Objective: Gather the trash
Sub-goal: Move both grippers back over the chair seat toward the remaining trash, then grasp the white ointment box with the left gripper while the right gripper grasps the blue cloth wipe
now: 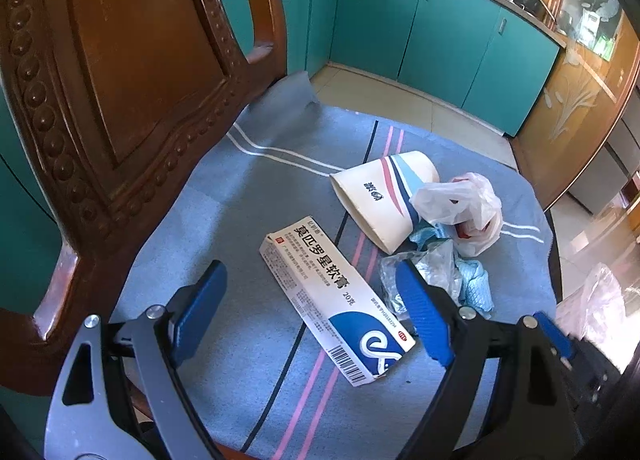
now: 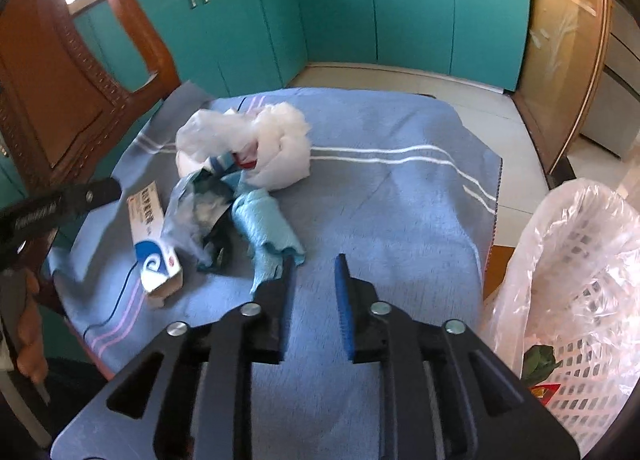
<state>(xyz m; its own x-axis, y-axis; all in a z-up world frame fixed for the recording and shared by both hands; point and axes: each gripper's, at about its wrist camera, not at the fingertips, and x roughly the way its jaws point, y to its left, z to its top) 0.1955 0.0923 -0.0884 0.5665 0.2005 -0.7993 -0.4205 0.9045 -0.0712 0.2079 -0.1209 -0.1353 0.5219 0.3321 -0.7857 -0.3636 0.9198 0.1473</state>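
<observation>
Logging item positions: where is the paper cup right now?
Left wrist view, right of centre: the cup lies on its side on the blue cloth, between the box and the plastic bag.

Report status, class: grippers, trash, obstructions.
Left gripper open over ointment box. Right gripper open, empty. Paper cup, bags beside it. Nothing blocking.

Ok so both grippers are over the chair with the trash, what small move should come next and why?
Probably lower the left gripper and close on the ointment box: its open fingers already straddle the box, which lies flat on the blue cloth, apart from the paper cup.
</observation>
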